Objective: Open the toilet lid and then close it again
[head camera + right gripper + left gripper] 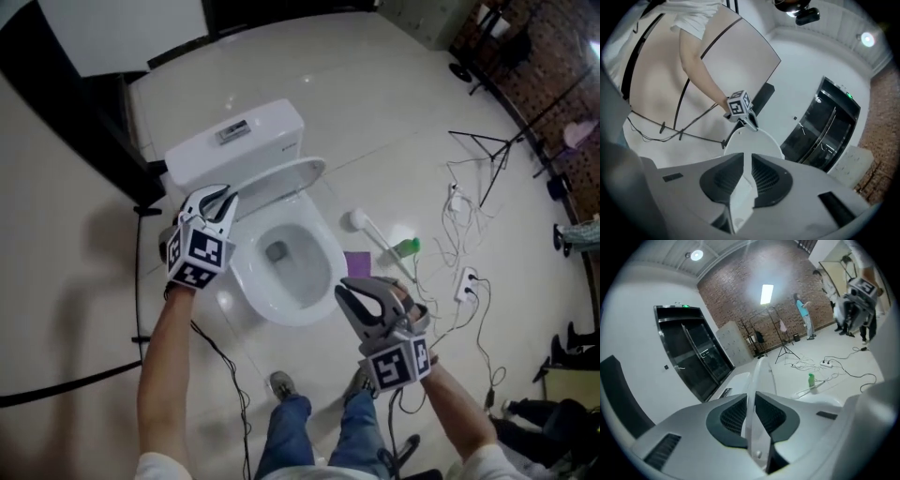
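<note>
**Lid up and gripped, lowering left to do**

White tiled floor (394,103) fills the head view, with the toilet at centre. The toilet lid (291,176) stands raised against the tank (234,141), so I judge the opening done and the closing not yet begun. Your left tool (221,201) sits at the lid's 9 o'clock edge. Your right tool (349,292) hangs at 4 o'clock of the bowl (291,272), apart from it. The green bottle (406,247) at 3 o'clock has a label too small to read.

Left gripper view: your jaws are clamped on the lid's thin edge, which runs up toward 12 o'clock. No print shows.

Right gripper view: your jaws are together with nothing between them, and the lid stands ahead at 12 o'clock. The cube markers (738,105) are patterns, not words.
</note>
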Tool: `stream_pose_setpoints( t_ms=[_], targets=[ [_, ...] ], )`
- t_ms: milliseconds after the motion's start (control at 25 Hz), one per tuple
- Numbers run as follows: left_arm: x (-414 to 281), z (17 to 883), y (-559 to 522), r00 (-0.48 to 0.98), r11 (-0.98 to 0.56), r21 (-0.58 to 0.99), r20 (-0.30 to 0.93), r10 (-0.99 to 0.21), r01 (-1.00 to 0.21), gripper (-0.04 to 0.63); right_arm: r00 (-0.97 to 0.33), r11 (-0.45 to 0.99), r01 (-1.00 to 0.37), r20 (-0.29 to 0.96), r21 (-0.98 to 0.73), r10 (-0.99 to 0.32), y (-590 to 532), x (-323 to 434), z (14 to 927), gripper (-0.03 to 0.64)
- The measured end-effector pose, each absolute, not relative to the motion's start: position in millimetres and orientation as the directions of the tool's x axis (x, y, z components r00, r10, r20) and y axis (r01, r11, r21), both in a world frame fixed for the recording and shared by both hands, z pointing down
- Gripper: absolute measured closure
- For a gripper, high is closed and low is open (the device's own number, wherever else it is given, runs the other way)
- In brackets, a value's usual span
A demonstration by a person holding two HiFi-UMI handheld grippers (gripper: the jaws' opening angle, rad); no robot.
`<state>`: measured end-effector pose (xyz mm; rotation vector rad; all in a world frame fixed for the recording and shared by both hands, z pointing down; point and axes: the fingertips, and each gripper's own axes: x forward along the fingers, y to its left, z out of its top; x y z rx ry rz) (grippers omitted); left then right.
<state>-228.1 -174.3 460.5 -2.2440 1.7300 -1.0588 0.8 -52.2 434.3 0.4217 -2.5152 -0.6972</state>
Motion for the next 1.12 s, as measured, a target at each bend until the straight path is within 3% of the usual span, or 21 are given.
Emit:
stream_pose_setpoints(
  t_ms=[320, 600, 760, 920, 1120],
  targets=[
    [-322, 453, -253, 0.015, -0.217, -0.329, 0.520, -0.854, -0.919, 0.523, -0.737, 0.859, -0.407, 0.444, 0.311, -0.510, 1, 77, 446, 0.560],
    [-328, 456, -261, 0.054, -0.238, -0.263, 0.558, -0.828, -0.935, 0.507, -0.705, 0.829, -0.498, 0.438, 0.256, -0.559, 11, 99, 447, 0.560],
    [-336, 442, -253, 0.056, -0.175, -0.208, 0.479, -0.876, -0.962, 0.455, -0.724, 0.823, -0.530, 0.395, 0.206, -0.565, 7, 100, 439, 0.560],
    [-341, 396, -220, 0.060, -0.102, -0.125, 0.302, -0.952, -0.987, 0.454, -0.748, 0.824, -0.551, 0.360, 0.133, -0.558, -2, 104, 428, 0.560],
    [-285, 330, -138, 0.147, -0.161, -0.077, 0.161, -0.976, -0.984, 0.454, -0.795, 0.851, -0.519, 0.323, 0.077, -0.514, -19, 103, 397, 0.560]
  ],
)
